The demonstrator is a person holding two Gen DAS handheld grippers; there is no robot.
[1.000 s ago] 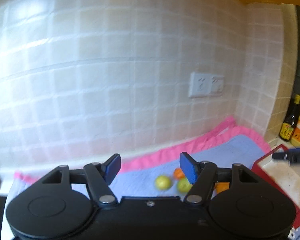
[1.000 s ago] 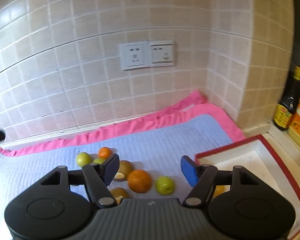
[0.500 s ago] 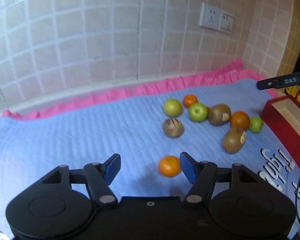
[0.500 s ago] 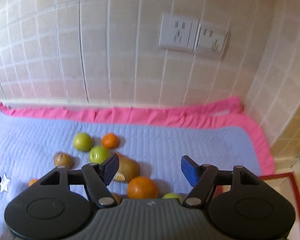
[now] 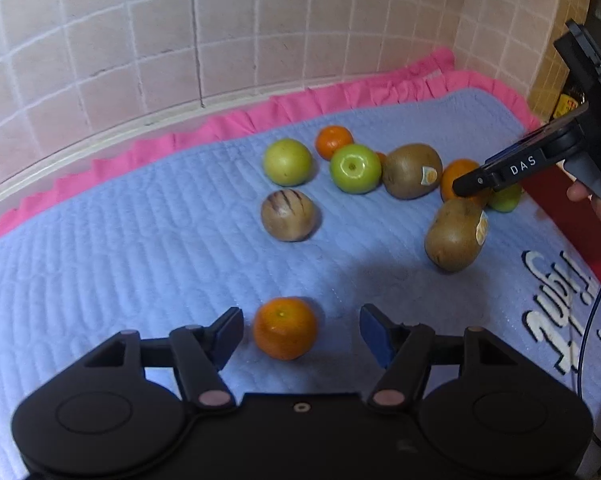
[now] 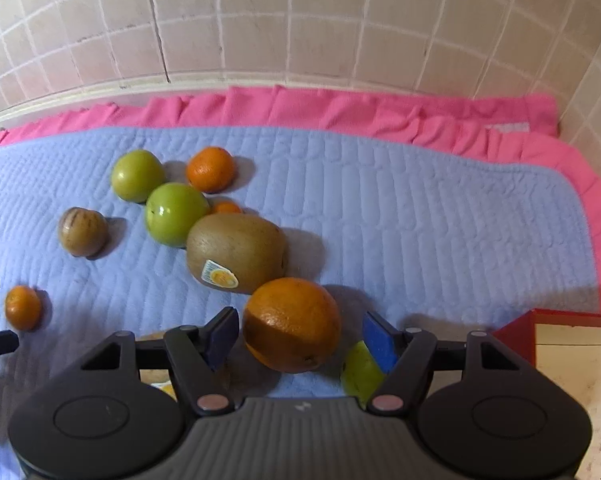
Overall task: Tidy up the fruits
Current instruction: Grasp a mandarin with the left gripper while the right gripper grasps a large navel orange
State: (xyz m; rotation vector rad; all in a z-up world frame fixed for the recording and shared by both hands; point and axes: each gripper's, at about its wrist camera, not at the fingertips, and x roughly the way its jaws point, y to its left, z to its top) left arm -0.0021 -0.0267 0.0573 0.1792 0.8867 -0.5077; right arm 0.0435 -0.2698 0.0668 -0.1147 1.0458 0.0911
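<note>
Covering the counter, a blue quilted mat (image 5: 140, 240) carries scattered fruit. The right gripper (image 6: 296, 336), fingers spread, brackets a large orange (image 6: 292, 324) without squeezing it; the left gripper (image 5: 300, 332), likewise wide apart, frames a small mandarin (image 5: 284, 328).

A small tangerine (image 5: 284, 328) lies alone on the blue mat; apples (image 5: 355, 168), kiwis (image 5: 410, 171) (stickered) and a large orange (image 6: 291, 324) cluster farther right.
</note>
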